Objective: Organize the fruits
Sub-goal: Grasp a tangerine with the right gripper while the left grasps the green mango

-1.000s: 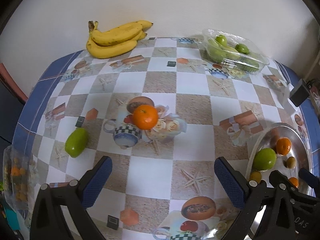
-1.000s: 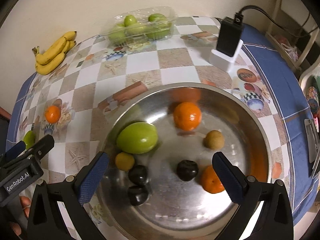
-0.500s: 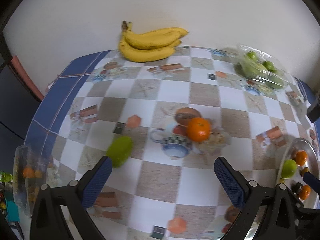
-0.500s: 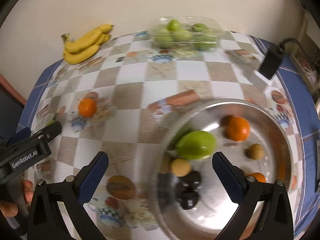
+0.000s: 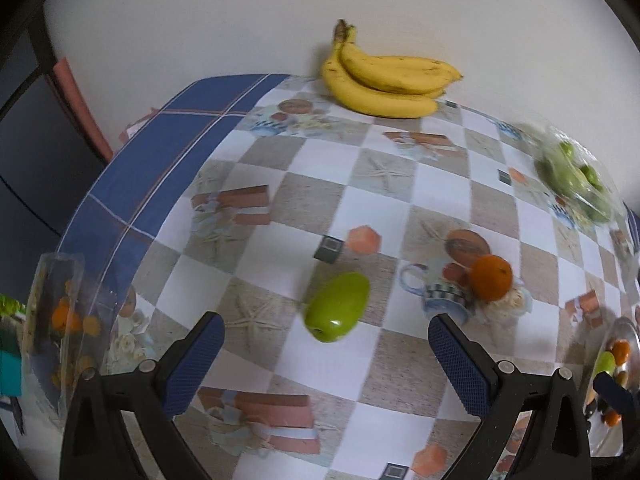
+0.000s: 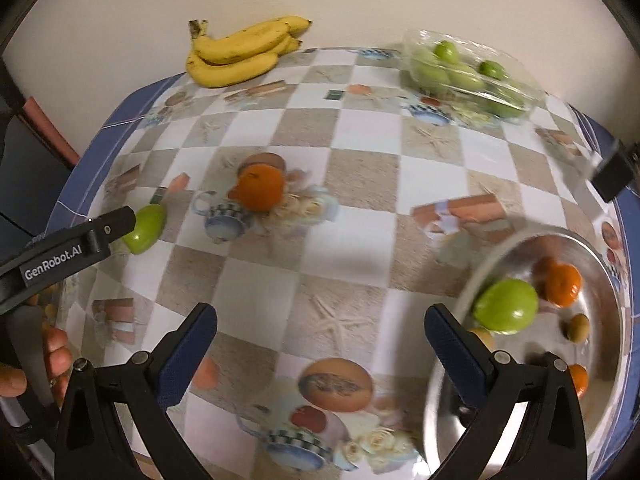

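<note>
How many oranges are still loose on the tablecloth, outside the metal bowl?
1. The orange sits mid-table on the printed cup picture, right of the loose green fruit. The orange-coloured fruits in the metal bowl are not counted; nothing else loose shows, though the grippers hide some cloth.

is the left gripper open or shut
Open: the left gripper has its fingers spread wide with nothing between them, the green mango lying on the table just ahead.
</note>
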`<state>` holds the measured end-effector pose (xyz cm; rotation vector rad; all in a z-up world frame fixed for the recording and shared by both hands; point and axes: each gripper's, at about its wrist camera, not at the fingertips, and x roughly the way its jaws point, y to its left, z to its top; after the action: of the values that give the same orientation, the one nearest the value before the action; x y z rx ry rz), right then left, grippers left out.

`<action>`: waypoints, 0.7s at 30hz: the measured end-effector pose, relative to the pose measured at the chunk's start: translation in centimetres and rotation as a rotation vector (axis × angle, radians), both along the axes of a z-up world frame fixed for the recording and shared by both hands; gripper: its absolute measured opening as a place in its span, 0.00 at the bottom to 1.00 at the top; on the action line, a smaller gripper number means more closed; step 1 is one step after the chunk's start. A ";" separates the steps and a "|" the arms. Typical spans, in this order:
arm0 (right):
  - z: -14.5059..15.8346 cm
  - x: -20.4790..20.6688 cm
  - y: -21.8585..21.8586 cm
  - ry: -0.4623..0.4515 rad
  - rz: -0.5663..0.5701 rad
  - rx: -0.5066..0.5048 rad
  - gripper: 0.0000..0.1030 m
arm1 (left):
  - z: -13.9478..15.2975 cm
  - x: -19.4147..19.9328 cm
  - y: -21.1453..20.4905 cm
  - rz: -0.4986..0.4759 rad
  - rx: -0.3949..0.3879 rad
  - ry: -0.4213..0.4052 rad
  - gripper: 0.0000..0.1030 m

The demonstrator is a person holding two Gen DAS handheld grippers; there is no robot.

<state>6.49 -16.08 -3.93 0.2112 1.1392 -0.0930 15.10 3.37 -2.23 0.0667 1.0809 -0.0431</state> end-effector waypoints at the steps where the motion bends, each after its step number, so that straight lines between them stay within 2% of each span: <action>1: 0.0 0.2 0.1 -0.002 0.000 0.003 1.00 | -0.1 0.1 0.3 0.005 -0.004 -0.001 1.00; 14: -0.7 3.0 0.9 0.004 -0.013 0.045 1.00 | -0.8 1.5 2.8 0.058 -0.100 -0.010 1.00; 21: -0.3 5.6 0.2 -0.028 -0.041 0.100 1.00 | -2.3 2.3 2.8 0.063 -0.120 0.030 1.00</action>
<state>12.10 -15.91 -4.26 0.3236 1.1134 -0.0689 17.37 6.22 -4.56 -0.0760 1.1075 -0.0520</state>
